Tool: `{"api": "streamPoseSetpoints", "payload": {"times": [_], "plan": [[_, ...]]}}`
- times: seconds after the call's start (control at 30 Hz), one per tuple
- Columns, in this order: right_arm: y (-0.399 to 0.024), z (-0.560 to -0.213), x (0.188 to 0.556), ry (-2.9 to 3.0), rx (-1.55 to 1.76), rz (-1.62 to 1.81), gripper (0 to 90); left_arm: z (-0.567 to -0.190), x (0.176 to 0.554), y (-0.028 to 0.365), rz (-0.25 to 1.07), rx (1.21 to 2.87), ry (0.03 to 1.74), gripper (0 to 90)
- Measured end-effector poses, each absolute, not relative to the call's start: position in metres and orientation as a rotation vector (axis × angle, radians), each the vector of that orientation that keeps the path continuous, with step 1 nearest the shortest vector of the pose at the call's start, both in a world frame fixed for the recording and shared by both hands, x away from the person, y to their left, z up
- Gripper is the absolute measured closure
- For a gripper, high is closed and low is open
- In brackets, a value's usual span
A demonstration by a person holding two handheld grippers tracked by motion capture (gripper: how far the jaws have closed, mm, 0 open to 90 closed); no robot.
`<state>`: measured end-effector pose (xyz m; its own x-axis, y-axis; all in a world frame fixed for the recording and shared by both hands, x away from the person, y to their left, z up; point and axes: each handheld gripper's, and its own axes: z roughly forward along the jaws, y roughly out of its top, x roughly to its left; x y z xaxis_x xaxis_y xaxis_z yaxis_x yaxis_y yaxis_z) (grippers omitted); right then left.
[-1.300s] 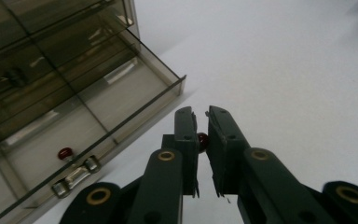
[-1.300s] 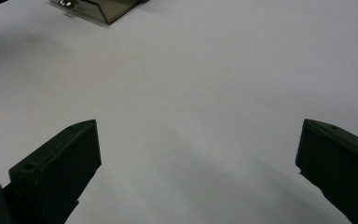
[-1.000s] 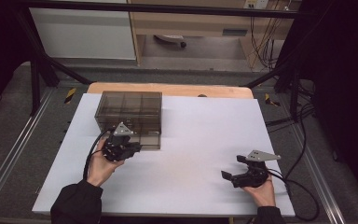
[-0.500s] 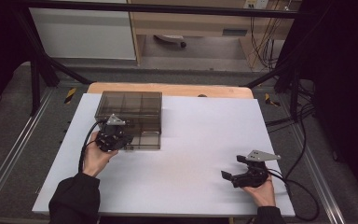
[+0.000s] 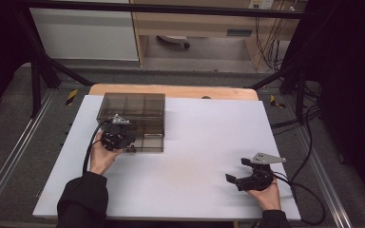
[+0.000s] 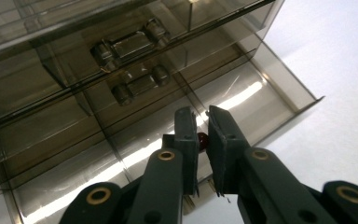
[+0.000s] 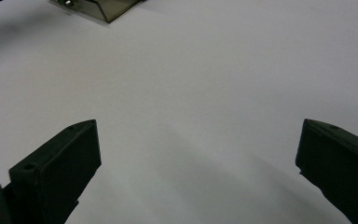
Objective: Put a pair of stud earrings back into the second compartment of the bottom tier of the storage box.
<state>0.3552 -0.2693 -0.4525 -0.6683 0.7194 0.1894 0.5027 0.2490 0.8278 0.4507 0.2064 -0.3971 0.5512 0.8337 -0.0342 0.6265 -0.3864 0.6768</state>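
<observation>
Altogether, two grippers, one smoky transparent box and one small dark red bead can be counted on the white worktop [image 5: 195,142]. The box [image 5: 138,111] is placed near the far left corner of the worktop, and its inside is divided by thin walls into several compartments; the exact number cannot be told. One shallow drawer [image 6: 261,88] is seen pulled out from the box in the left gripper view, with two metal hinge-like pieces [image 6: 130,44] visible through the tinted wall above it.

The left gripper [image 5: 123,142] is held at the near side of the box, at its left part, and the left hand [image 5: 102,156] is wrapped around it from behind, with the dark sleeve [image 5: 81,199] coming in from the near edge. The gripper is pointed toward the far edge and somewhat down, into the box. Its jaws are pressed almost together, and the red bead [image 6: 202,140] is pinched between them, over the open drawer. The bead is round, so no long axis can be given for it.

The right gripper [image 5: 240,179] is held near the near right corner of the worktop, well apart from the box. It is pointed toward the left edge, roughly level, and the right hand [image 5: 265,192] is under it. Its jaws are spread wide, and between them only the bare white surface is seen.
</observation>
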Motion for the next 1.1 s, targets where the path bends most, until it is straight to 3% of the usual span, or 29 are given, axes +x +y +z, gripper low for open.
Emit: {"api": "streamPoseSetpoints", "payload": {"times": [0.63,1.1], "plan": [[-0.269,-0.452,0.355,2.292,1.145,1.385,0.7,-0.422,0.467,0.195,0.417,2.168,1.194,80.3],[-0.269,-0.452,0.355,2.29,1.149,1.386,0.6,-0.405,0.453,0.204,0.419,2.143,1.152,49.5]]}}
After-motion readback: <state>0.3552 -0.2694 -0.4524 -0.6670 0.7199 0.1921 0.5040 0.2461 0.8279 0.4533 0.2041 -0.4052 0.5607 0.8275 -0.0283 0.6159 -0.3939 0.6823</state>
